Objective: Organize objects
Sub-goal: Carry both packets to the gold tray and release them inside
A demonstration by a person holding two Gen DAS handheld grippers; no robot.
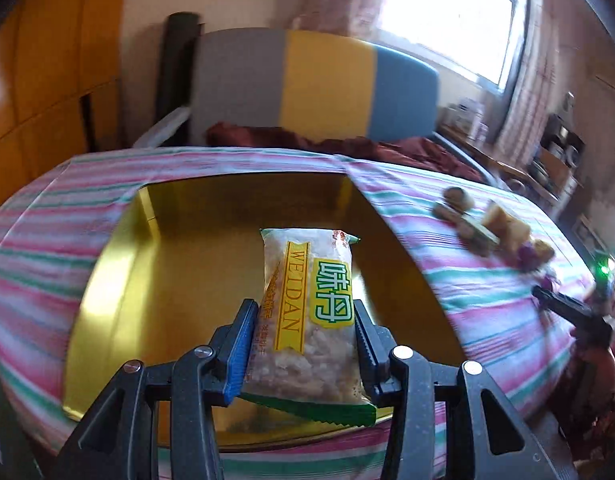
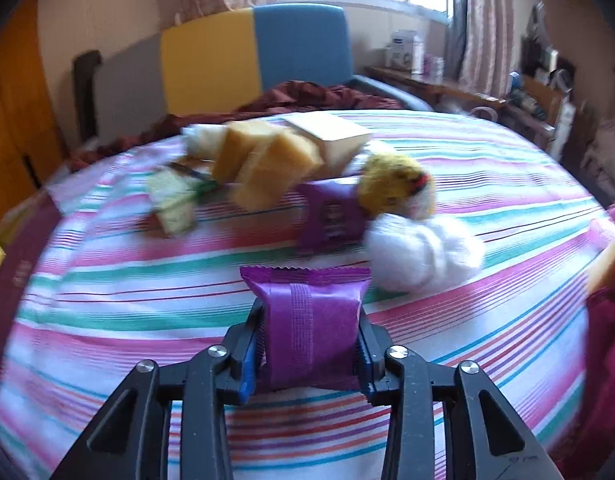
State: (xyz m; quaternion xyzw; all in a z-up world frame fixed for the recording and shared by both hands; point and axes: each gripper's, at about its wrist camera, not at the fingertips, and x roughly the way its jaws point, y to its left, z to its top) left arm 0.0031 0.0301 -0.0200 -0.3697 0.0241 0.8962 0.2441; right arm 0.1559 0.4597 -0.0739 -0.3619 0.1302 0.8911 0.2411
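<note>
My left gripper [image 1: 303, 316] is shut on a clear snack packet [image 1: 307, 312] with a yellow and green label, held above a shallow gold tin tray [image 1: 179, 280] that lies on the striped bed. My right gripper [image 2: 310, 320] is shut on a purple wrapped snack [image 2: 311, 316], just above the striped bedspread [image 2: 147, 300]. Beyond it lie a second purple packet [image 2: 331, 216], yellow cake-like blocks [image 2: 263, 164], a pale box [image 2: 331, 136], a yellow fuzzy ball [image 2: 395, 184] and a white fluffy wad [image 2: 423, 252]. The same pile [image 1: 491, 232] shows blurred to the right of the tray.
A grey, yellow and blue headboard [image 1: 315, 84] and a dark red blanket [image 2: 307, 96] lie at the far end of the bed. A wooden wardrobe [image 1: 47, 60] stands to the left. A cluttered desk [image 2: 439, 80] sits under the window. A dark purple box [image 2: 15, 276] lies at the left edge.
</note>
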